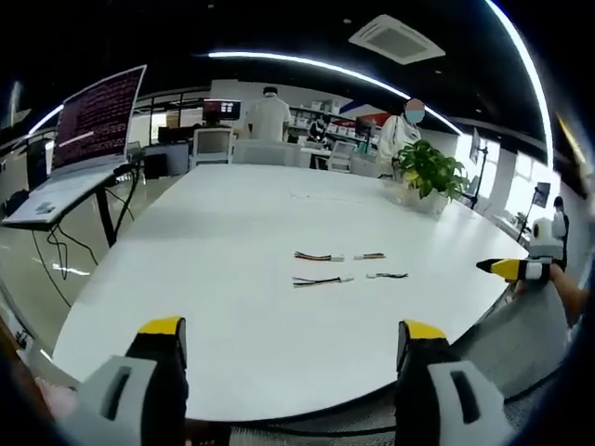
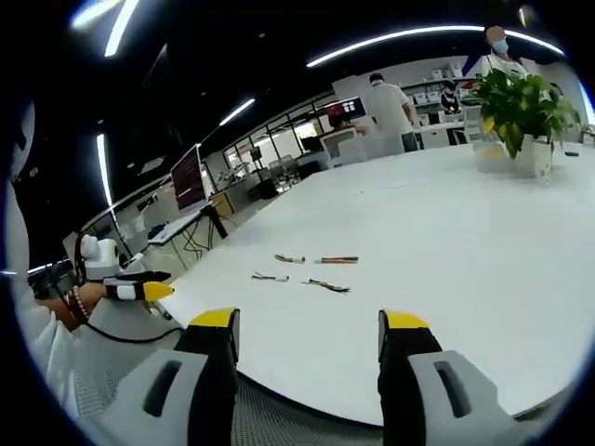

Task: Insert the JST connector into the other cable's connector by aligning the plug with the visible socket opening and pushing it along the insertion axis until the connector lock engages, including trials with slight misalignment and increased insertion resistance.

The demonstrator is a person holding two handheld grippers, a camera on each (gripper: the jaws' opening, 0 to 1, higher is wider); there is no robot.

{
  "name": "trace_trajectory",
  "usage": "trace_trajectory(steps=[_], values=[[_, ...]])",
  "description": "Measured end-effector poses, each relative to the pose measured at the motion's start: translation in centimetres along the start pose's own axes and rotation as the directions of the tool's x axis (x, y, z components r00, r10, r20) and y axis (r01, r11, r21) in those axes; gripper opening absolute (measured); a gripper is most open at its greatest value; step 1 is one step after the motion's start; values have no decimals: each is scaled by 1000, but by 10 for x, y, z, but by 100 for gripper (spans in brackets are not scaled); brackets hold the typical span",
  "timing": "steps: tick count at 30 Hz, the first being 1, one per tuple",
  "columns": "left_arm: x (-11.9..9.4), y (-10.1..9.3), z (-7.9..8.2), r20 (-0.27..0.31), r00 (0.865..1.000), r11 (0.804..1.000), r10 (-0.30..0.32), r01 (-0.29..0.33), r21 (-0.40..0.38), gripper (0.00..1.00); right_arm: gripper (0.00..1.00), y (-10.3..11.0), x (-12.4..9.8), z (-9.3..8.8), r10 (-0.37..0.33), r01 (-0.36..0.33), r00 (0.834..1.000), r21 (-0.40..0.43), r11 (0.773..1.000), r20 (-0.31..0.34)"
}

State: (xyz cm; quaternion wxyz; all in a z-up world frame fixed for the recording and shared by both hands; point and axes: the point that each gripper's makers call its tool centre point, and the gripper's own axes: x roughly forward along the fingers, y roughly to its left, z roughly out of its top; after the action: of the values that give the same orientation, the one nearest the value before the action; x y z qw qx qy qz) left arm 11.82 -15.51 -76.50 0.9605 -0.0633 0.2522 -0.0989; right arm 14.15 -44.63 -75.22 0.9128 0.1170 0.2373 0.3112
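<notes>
Several short JST cables lie loose near the middle of the white table (image 1: 214,279): one pair (image 1: 318,256) (image 1: 369,255) farther off, another pair (image 1: 321,280) (image 1: 386,275) nearer. In the right gripper view the same cables (image 2: 337,260) (image 2: 325,285) lie ahead on the table (image 2: 446,242). My left gripper (image 1: 293,334) is open at the table's near edge, well short of the cables. My right gripper (image 2: 309,325) is open too, with nothing between its jaws. Each gripper's yellow tip enters the other's view, the right gripper (image 1: 516,269) and the left gripper (image 2: 139,290), both off the table's edge.
A potted green plant (image 1: 428,172) (image 2: 521,107) stands at the table's far side. A laptop on a stand (image 1: 88,139) sits beyond the table's left rim. People stand by desks and chairs (image 1: 212,144) in the background.
</notes>
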Motion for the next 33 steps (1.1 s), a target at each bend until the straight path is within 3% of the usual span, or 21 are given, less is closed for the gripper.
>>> trace_trajectory(steps=[1, 4, 6, 9, 21, 25, 33], values=[[0, -5, -4, -29, 999, 999, -45, 44, -28, 87, 62, 1, 1, -1, 5, -5, 1000, 8, 1000, -11], [2, -9, -6, -64, 993, 992, -96, 91, -88, 83, 66, -1, 3, -5, -9, 12, 998, 54, 998, -63], [5, -6, -2, -72, 993, 995, -95, 92, -47, 86, 68, -4, 4, 0, -24, 26, 998, 35, 999, -60], [8, -4, -1, -109, 989, 995, -99, 99, -7, 92, 68, -12, 4, -2, -62, 63, 992, 3, 998, -111], [7, 2, -11, -188, 975, 993, -115, 120, 14, 99, 66, -13, 19, 38, -56, 52, 997, -68, 996, -59], [13, 7, 5, -160, 982, 993, -102, 110, 46, 99, 67, -15, 24, 42, -42, 36, 997, -91, 995, -61], [45, 6, 45, -106, 983, 980, -152, 163, 110, 99, 64, -16, 41, 55, -8, -5, 997, -166, 986, -74]])
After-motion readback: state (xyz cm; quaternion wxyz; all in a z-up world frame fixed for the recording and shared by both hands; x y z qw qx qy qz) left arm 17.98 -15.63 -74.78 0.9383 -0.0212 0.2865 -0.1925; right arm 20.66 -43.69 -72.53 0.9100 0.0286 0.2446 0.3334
